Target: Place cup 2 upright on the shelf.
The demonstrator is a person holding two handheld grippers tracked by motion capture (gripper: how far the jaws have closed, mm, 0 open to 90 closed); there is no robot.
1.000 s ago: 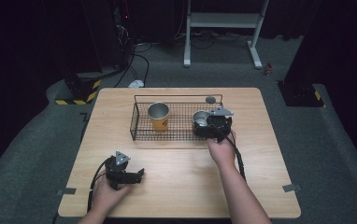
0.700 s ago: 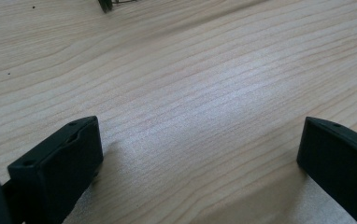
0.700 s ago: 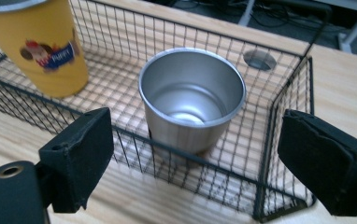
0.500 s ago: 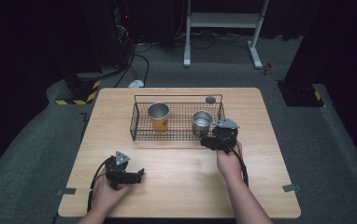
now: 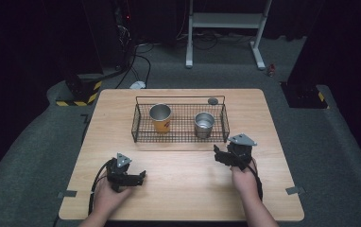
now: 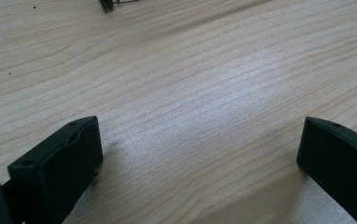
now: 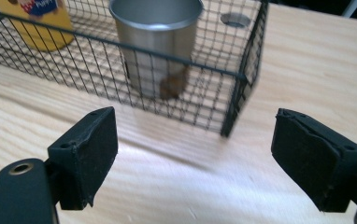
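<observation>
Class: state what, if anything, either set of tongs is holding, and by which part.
Nothing is held. The left tongs and the right tongs both stand open over bare table.

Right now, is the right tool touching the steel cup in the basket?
Apart. The right gripper view shows the right tool open outside the wire basket, mesh before the steel cup.

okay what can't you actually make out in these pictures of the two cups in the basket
- Yellow cup: right gripper view, top edge cuts off its rim; the label print is partly cropped, unreadable.
- Steel cup: its inside is hidden by its own wall; basket mesh crosses its base.
- Both cups' contents: high view, too small to tell.
</observation>
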